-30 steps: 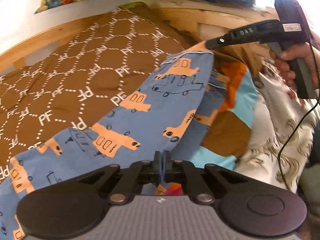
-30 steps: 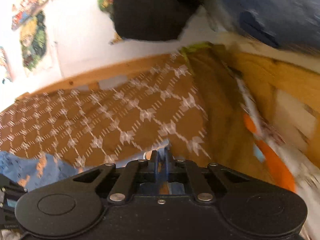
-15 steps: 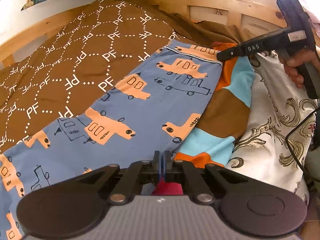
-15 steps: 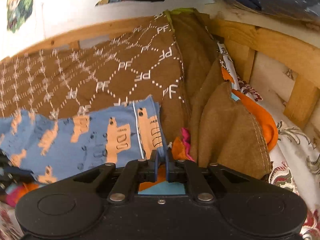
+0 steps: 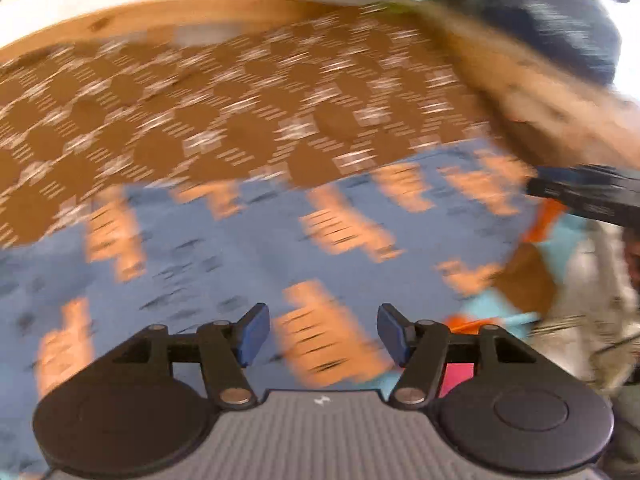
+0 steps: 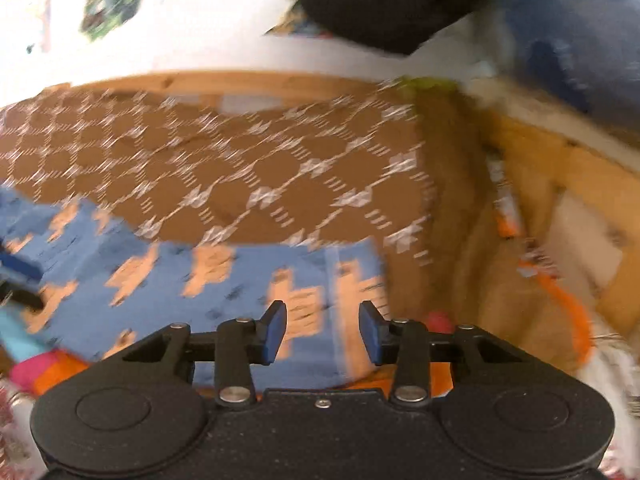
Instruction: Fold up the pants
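Blue pants (image 5: 240, 264) with orange vehicle prints lie spread on a brown patterned bedspread (image 5: 200, 120). My left gripper (image 5: 319, 332) is open just above the pants, holding nothing. In the right wrist view the pants (image 6: 224, 280) lie flat with their banded end under my right gripper (image 6: 322, 330), which is open and empty. The right gripper's black body (image 5: 592, 196) shows at the right edge of the left wrist view. Both views are motion-blurred.
A wooden bed frame (image 6: 560, 184) runs along the back and right side. A striped orange, teal and brown cloth (image 5: 520, 280) lies under the pants' right edge. A white patterned sheet (image 5: 592, 280) is at the right. Dark clothing (image 6: 380, 0) hangs above.
Both grippers were shut on the pants' edge and have opened, letting the pants go flat on the bed. Both cameras have moved, and the views are now blurred.
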A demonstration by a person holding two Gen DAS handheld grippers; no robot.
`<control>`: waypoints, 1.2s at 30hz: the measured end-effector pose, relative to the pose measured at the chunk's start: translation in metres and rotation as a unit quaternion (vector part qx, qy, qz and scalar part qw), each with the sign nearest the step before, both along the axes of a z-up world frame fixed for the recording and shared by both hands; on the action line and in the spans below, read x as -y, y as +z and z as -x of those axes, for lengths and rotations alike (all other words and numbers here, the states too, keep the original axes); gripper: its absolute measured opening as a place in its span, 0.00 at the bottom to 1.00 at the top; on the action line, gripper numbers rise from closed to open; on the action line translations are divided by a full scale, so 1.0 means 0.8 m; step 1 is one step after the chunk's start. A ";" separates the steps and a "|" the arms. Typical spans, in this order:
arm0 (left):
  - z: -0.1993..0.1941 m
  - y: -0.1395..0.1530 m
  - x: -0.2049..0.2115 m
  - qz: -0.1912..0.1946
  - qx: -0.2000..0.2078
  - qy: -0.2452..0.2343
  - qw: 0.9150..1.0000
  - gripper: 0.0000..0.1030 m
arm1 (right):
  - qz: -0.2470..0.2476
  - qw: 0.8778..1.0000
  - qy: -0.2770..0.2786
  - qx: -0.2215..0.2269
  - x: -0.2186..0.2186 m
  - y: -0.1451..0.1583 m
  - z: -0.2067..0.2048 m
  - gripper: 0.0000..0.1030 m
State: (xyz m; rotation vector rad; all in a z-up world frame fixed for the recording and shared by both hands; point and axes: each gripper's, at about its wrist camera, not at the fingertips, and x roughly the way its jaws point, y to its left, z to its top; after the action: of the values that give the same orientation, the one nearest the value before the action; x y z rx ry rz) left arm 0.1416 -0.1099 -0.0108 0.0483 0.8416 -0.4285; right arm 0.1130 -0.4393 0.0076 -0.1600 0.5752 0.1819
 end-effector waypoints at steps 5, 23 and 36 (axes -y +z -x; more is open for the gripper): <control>0.000 -0.013 -0.049 -0.036 -0.012 0.038 0.999 0.64 | 0.086 0.995 0.005 -0.054 -0.019 -0.029 -0.013 0.42; -0.185 0.016 -0.101 -0.133 -0.001 0.038 0.990 0.63 | -0.018 0.983 0.183 -0.016 -0.138 -0.017 -0.127 0.59; -0.177 -0.004 -0.082 -0.165 0.011 0.040 0.985 0.06 | 0.081 0.986 0.145 -0.036 -0.173 -0.059 -0.169 0.07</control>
State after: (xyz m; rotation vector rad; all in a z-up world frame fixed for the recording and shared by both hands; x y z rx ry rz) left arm 0.2829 -0.0445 -0.0139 0.3249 0.8826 -0.2091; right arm 0.2481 -0.3008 -0.0399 -0.3960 0.6380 0.4246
